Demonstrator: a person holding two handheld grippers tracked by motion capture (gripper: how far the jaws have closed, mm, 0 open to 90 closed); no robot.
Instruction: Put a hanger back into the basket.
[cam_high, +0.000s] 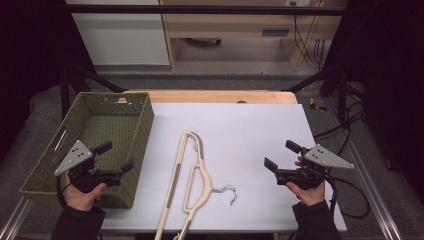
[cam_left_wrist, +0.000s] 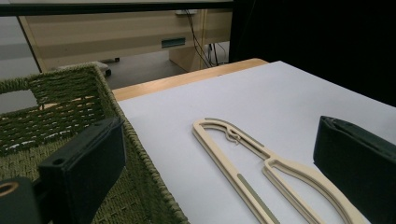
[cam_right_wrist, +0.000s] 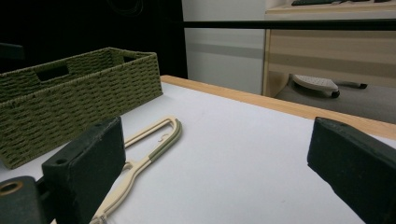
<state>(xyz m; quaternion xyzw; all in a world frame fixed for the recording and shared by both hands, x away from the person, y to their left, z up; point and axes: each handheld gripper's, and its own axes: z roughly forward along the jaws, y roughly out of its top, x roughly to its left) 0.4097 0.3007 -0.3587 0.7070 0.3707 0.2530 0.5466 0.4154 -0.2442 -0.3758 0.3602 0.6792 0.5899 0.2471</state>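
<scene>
Your left gripper (cam_high: 116, 156) and right gripper (cam_high: 281, 155) hover with jaws wide and empty, flanking the cream hanger (cam_high: 189, 175) lying flat mid-counter (cam_high: 260, 130) beside the woven basket (cam_high: 142, 125), so either could reach it.

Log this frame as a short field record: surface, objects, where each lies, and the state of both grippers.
surface: white table top
hanger: cream hanger lying flat mid-table, metal hook pointing right
basket: green woven basket at the table's left edge, nothing visible inside
left gripper: open, holding nothing, over the basket
right gripper: open, holding nothing, to the right of the hanger
contact: neither gripper touches the hanger
</scene>
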